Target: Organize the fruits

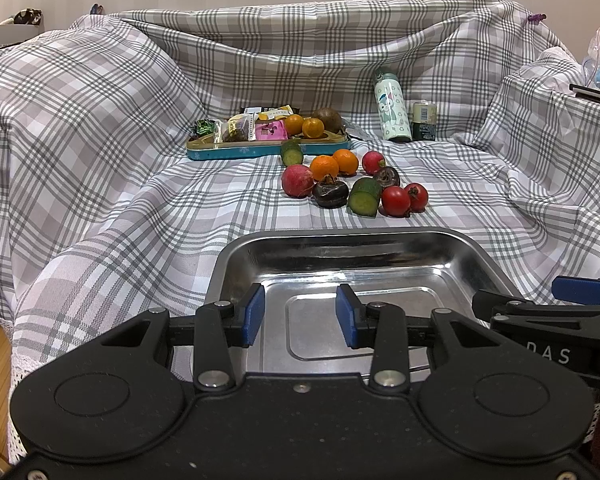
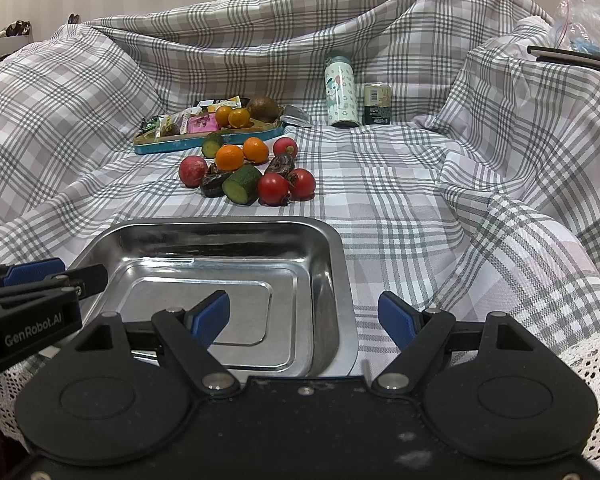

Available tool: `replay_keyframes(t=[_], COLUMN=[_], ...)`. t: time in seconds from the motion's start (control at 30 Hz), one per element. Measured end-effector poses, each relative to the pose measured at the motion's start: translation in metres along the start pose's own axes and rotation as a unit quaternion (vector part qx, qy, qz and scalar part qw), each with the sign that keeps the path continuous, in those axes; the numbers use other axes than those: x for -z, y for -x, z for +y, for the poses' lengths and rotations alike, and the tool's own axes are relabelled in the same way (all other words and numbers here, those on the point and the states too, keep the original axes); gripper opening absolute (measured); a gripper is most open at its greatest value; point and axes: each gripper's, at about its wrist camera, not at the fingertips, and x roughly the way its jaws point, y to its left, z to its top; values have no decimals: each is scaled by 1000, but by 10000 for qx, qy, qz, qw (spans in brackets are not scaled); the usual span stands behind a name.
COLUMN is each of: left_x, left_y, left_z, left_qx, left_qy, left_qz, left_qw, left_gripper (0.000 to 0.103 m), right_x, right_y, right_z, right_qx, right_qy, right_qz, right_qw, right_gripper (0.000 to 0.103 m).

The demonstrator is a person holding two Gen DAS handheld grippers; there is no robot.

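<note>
Nothing sorted yet. Shallow stainless steel tray sits empty right under my jaws. My left gripper and right gripper are both spread apart, holding nothing. The loose cluster of oranges, red fruits, dark fruits and cucumber pieces lies ahead beyond the tray's far rim, on the plaid cloth. All of it is left to move, I judge.

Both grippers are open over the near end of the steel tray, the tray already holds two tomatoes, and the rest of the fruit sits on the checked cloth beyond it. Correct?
Not quite. The steel tray is empty; the two tomatoes lie on the checked cloth with the other fruit, as the left wrist view shows. The left gripper and right gripper are open over its near end.
</note>
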Motion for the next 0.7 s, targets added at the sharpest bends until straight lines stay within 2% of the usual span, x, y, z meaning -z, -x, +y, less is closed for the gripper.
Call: replay_keyframes(t=[0.53,0.7], left_x=[2,-9], left_y=[-2,1], left_z=[4,14], left_qx=[30,184], left_qy=[38,263], left_qz=[17,44], left_qw=[10000,9995], left_gripper=[47,47], right_x=[0,-10], right_y=[-1,-5], right_z=[-3,-8], right_qx=[94,-15], right_qy=[-122,-236], right_qz=[11,180], right_qw=[9999,9996], right_gripper=[83,83])
